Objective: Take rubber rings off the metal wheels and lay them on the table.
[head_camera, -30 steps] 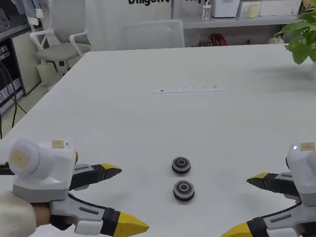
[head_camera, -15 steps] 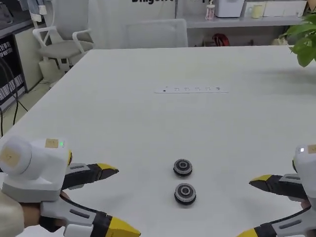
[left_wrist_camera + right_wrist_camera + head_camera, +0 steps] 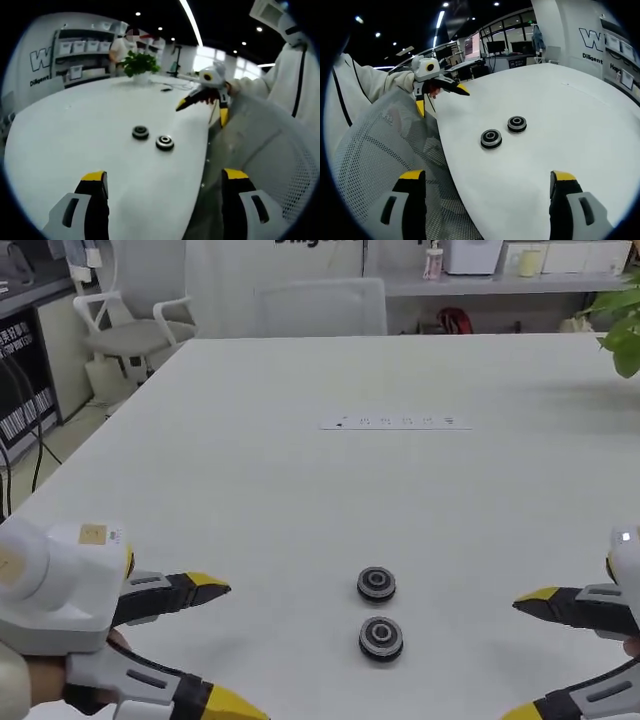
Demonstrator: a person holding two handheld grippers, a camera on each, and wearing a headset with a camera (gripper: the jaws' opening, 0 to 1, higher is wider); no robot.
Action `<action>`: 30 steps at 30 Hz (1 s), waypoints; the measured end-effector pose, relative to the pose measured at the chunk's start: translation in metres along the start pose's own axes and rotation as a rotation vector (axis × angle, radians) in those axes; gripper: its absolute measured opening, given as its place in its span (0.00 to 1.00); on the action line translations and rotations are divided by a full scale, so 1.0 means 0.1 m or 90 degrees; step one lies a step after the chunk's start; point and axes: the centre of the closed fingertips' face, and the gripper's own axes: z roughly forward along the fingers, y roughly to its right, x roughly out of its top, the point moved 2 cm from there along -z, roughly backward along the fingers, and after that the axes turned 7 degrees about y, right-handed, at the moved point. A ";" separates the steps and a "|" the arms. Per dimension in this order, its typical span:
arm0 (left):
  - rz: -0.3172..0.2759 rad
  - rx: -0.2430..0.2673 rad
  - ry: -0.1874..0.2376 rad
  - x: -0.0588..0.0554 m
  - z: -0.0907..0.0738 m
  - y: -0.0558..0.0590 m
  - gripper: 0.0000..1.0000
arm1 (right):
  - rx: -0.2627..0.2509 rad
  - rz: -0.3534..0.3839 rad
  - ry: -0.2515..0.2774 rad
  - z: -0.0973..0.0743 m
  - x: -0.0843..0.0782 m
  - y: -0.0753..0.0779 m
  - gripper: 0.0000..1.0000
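Two small metal wheels with black rubber rings lie side by side near the table's front edge: the far wheel (image 3: 376,584) (image 3: 140,132) (image 3: 517,124) and the near wheel (image 3: 381,637) (image 3: 164,143) (image 3: 491,139). My left gripper (image 3: 225,650) (image 3: 165,177) is held to their left, open and empty, a good hand's width away. To their right my right gripper (image 3: 525,655) (image 3: 487,176) is also open and empty, at about the same distance. Each gripper shows in the other's view: the right gripper (image 3: 205,92), the left gripper (image 3: 437,80).
The white table (image 3: 300,470) stretches far back, with a thin white marked strip (image 3: 395,422) at its middle. Chairs (image 3: 320,305) stand behind it, and a plant (image 3: 625,330) at the far right. A mesh chair back (image 3: 385,150) is by the front edge.
The head camera has shifted a little. Both grippers have drawn slightly back and outward from the wheels, still open. The wheels lie where they were.
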 end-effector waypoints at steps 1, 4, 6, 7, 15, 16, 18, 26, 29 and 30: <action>0.001 0.000 -0.001 0.00 0.00 0.00 0.96 | 0.001 -0.001 -0.002 0.00 0.00 0.00 1.00; 0.004 -0.002 -0.005 -0.01 -0.01 0.01 0.96 | 0.000 -0.007 -0.002 -0.01 0.01 0.02 1.00; 0.004 0.000 -0.005 -0.01 -0.01 0.00 0.96 | 0.000 -0.007 0.001 -0.02 0.03 0.03 0.99; 0.003 0.002 -0.003 0.00 -0.02 -0.01 0.96 | 0.000 -0.007 0.002 -0.02 0.04 0.04 0.99; 0.016 0.012 0.007 0.12 -0.07 -0.06 0.96 | 0.007 -0.009 0.006 0.00 0.07 0.04 0.97; 0.018 0.014 0.009 0.13 -0.08 -0.07 0.96 | 0.007 -0.010 0.005 0.00 0.07 0.04 0.97; 0.019 0.019 0.015 0.18 -0.11 -0.10 0.96 | 0.007 -0.013 0.007 -0.01 0.08 0.04 0.96; 0.034 0.025 0.027 0.34 -0.16 -0.14 0.95 | -0.005 -0.014 0.031 -0.05 0.16 0.10 0.93; 0.041 0.025 0.029 0.38 -0.16 -0.14 0.95 | -0.009 -0.017 0.039 -0.06 0.19 0.12 0.92; 0.044 0.026 0.029 0.40 -0.16 -0.14 0.95 | -0.009 -0.017 0.040 -0.06 0.20 0.13 0.92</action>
